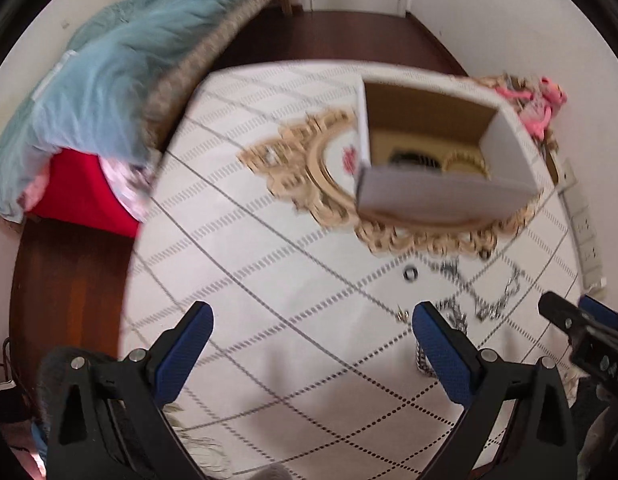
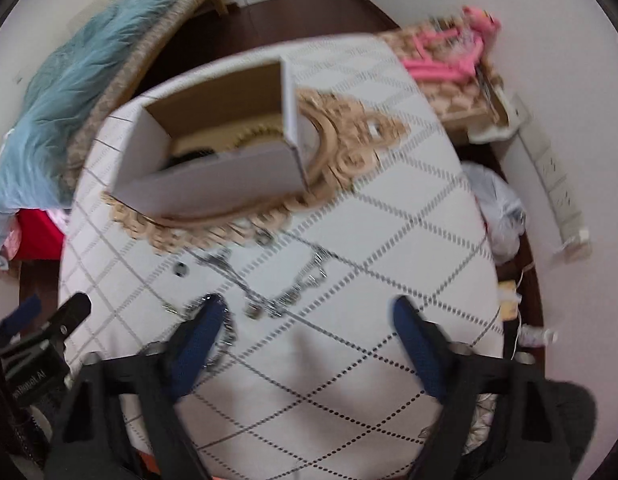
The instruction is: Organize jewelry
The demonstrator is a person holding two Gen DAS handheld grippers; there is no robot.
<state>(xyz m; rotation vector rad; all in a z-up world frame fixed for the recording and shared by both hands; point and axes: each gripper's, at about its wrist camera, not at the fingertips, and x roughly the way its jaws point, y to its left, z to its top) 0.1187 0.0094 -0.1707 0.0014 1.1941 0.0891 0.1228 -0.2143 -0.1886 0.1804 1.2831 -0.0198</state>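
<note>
Left gripper (image 1: pixel 311 336) spread wide, nothing between the pads, hovering over bare cloth (image 1: pixel 269 264) at the near-left of the table. Right of its right finger lies the silver chain jewelry (image 1: pixel 485 300), loose on the cloth, with a small ring (image 1: pixel 410 273) just beside it. Behind that sits the ornate gold-framed tray (image 1: pixel 293 168) and on it the open white cardboard box (image 1: pixel 441 152), already holding a gold piece and something dark; details blurred.

Right gripper (image 2: pixel 307 316) also spread wide and empty. Its left finger sits over or on one chain strand; contact not clear. Main chain tangle (image 2: pixel 285 292) is just ahead between the fingers, small ring (image 2: pixel 180 269) off to the left, box (image 2: pixel 217 152) beyond.

Handling guess: chains light, limp, slippery links, will drape and snag on each other. Pinch a bunched section mid-length, not an end, so it lifts in one clump. The ring is tiny and hard and would likely skid; grip it across the band. Both frames motion-blurred, so strand count cannot be told.
</note>
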